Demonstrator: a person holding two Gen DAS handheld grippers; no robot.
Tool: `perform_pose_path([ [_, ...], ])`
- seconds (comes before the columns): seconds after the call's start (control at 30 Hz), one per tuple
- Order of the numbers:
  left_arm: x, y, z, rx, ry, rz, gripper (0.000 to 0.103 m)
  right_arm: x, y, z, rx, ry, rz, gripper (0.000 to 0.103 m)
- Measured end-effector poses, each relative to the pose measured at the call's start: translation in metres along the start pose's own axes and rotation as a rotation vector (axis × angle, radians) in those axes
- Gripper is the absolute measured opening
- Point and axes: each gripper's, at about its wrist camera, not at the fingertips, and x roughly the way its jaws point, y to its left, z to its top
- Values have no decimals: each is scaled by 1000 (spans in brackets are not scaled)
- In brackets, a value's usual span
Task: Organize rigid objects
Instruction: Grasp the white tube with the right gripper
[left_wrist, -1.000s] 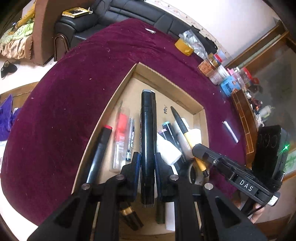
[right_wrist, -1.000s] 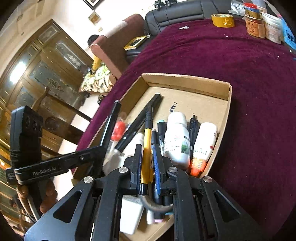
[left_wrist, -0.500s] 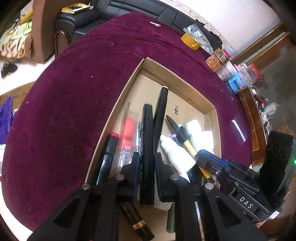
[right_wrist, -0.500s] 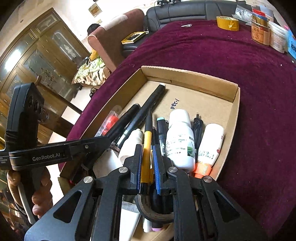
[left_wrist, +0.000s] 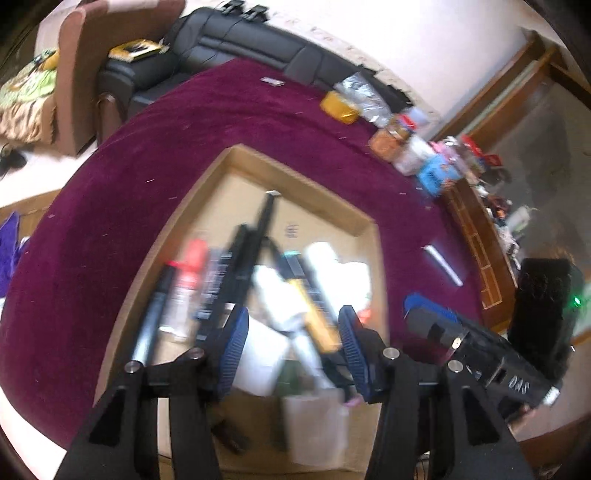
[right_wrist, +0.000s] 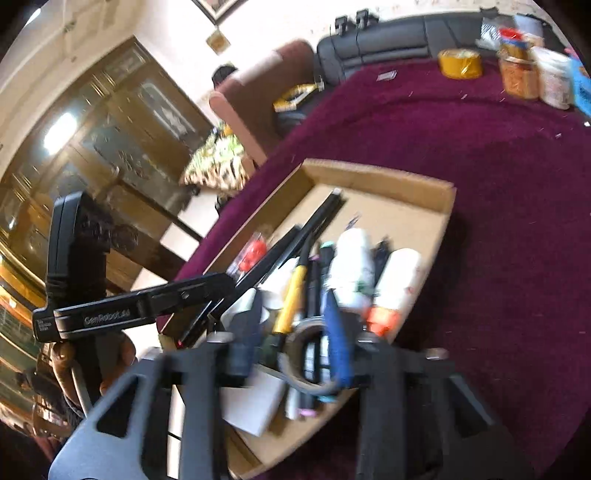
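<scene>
Plum-coloured velvet covered the round table (left_wrist: 110, 229), and a shallow cardboard tray (right_wrist: 376, 175) sat on it as the landmark for everything else. Inside the tray lay a crowd of pens and bottles: a long black marker (right_wrist: 295, 240) slanting toward the tray's far wall, a yellow-barrelled pen (right_wrist: 293, 295) beside it, and two white bottles (right_wrist: 351, 266) along the tray's right side. Beyond the tray, near the table's far edge, stood a roll of yellow tape (right_wrist: 460, 63) and some jars.

Both tools hovered over the tray's near end. The left gripper (left_wrist: 291, 347) had its blue-padded jaws spreading apart, nothing pressed between them — the pens lay below. The right gripper (right_wrist: 295, 332) was likewise opening, its pads clear of the yellow pen, which rested in the tray under the gap.

Motion blur softened both views, so fine contact was hard to judge. The likely risk: pens piled crosswise could roll or shift, and a finger tip catching one on the way out might drag it over the tray's low wall.
</scene>
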Motion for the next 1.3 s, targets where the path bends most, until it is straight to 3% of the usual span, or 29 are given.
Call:
perform_pose_path([
  [0.23, 11, -61, -12, 65, -8, -129, 59, -50, -75, 12, 44, -37, -176, 53],
  [0.53, 45, -92, -23, 79, 89, -172, 59, -92, -204, 51, 145, -12, -479, 53],
  [0.63, 47, -93, -25, 76, 101, -172, 59, -97, -248, 64, 215, 8, -473, 53],
  [0.8, 47, -88, -26, 69, 97, -170, 59, -91, -288, 76, 234, 45, -495, 53],
  [0.93, 46, -86, -26, 54, 93, -182, 59, -77, -295, 64, 256, 128, -423, 53],
  [1.07, 45, -83, -27, 56, 96, -181, 59, -64, -265, 52, 142, 160, -512, 54],
  [1.2, 46, -91, -27, 68, 103, -197, 59, -52, -236, 38, 136, 182, -631, 32],
  [1.23, 47, -95, -28, 83, 102, -197, 59, -53, -231, 32, 134, 179, -634, 23],
  [1.3, 49, -100, -29, 91, 105, -196, 59, -51, -218, 20, 148, 163, -597, 19],
])
